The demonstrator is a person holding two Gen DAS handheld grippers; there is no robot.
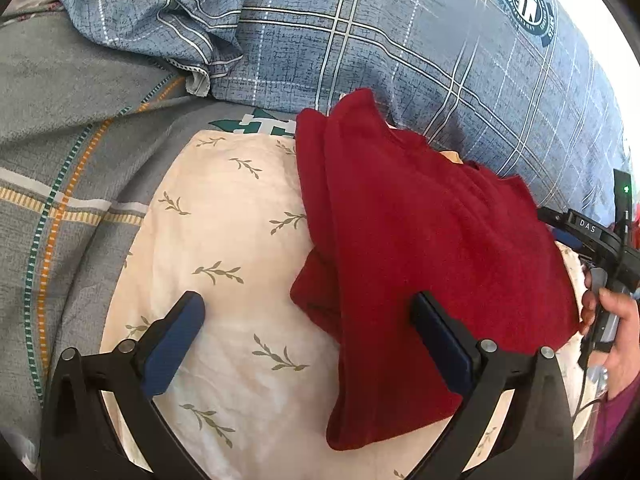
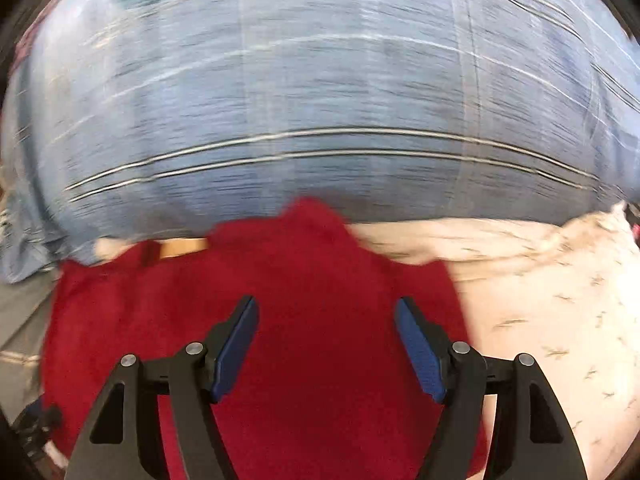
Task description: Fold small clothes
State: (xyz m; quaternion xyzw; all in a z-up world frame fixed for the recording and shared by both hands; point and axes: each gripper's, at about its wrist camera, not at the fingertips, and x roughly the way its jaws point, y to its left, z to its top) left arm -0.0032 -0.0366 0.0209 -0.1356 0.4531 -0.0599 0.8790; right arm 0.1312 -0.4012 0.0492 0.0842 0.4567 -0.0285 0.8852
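A dark red garment lies folded on a cream pillow with a leaf print. My left gripper is open and empty, low over the pillow, with its right finger over the garment's left edge. My right gripper is open and empty above the same red garment; this view is blurred by motion. The right gripper's body and the hand holding it show at the right edge of the left wrist view.
A blue checked duvet is heaped behind the pillow and fills the top of the right wrist view. A grey checked sheet covers the bed at the left. The cream pillow extends to the right.
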